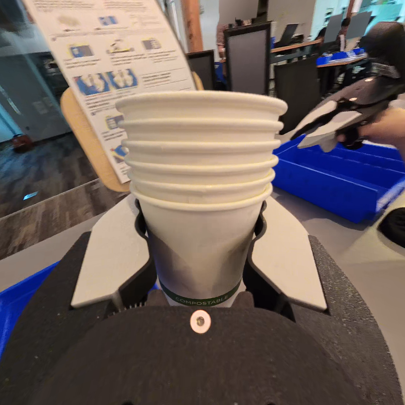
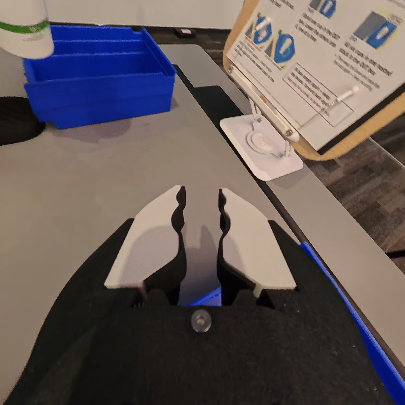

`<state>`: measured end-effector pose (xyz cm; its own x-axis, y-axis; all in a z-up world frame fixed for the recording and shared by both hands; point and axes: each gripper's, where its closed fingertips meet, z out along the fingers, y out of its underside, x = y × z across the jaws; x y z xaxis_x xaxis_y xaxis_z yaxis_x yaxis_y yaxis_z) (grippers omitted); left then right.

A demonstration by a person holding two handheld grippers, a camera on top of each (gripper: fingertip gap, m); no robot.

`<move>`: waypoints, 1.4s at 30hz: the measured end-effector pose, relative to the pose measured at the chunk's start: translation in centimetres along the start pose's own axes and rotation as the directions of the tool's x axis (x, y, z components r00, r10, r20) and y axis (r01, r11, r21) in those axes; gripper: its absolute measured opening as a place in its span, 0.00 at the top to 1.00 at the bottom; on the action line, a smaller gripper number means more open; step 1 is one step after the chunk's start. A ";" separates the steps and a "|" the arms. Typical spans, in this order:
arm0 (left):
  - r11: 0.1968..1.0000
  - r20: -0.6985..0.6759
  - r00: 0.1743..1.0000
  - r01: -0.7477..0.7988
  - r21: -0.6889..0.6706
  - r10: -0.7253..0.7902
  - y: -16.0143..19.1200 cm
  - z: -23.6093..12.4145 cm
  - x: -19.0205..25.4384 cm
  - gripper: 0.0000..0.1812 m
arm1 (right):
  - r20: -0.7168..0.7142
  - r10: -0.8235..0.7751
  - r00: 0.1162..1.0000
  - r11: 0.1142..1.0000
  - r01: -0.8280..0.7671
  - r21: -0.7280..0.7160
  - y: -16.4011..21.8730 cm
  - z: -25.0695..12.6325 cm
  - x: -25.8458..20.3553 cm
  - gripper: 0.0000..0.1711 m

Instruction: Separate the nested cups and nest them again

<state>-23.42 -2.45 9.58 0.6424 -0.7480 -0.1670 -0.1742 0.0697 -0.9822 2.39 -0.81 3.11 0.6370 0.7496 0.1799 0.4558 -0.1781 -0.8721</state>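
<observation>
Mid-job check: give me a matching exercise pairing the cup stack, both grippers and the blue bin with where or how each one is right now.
Things:
1. stack of nested white paper cups
2. left gripper
3. right gripper
4. blue plastic divided bin

States:
A. jaws apart, holding nothing, above the grey tabletop
B. resting on the table, compartments empty as far as visible
C. clamped around the lowest cup's wall
D. held upright off the table, six rims showing

Pairs: 1-D, 2-C, 3-A, 4-B
</observation>
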 end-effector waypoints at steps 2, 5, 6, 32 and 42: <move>1.000 -0.064 0.998 -0.018 0.001 0.018 -0.3 0.6 2.3 0.45 | 0.034 -0.019 0.999 0.999 0.018 0.029 -0.9 0.0 -1.0 0.84; 0.999 -0.161 0.986 -0.043 0.001 0.043 -0.6 1.7 5.6 0.45 | 0.101 -0.052 0.994 0.995 0.043 0.085 -2.3 -0.3 -2.7 0.83; 0.999 -0.199 0.979 -0.038 0.007 0.038 -0.7 2.0 6.7 0.45 | 0.127 -0.065 0.990 0.993 0.053 0.101 -2.7 -0.4 -3.3 0.83; 0.975 -0.520 0.853 0.156 0.159 -0.051 -6.5 4.0 15.2 0.46 | 0.641 -0.241 0.728 0.890 -0.098 0.446 -9.9 0.0 -17.1 0.47; 0.986 -0.514 0.858 0.082 0.145 0.004 -6.0 3.9 16.1 0.45 | 0.669 -0.292 0.684 0.865 -0.108 0.489 -10.2 0.5 -18.7 0.54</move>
<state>-9.08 -12.32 12.44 0.1663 -0.9807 -0.1033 -0.0109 0.1029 -0.9946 -14.43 -12.69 8.46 -0.1137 0.9908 0.0736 0.0214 0.0765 -0.9968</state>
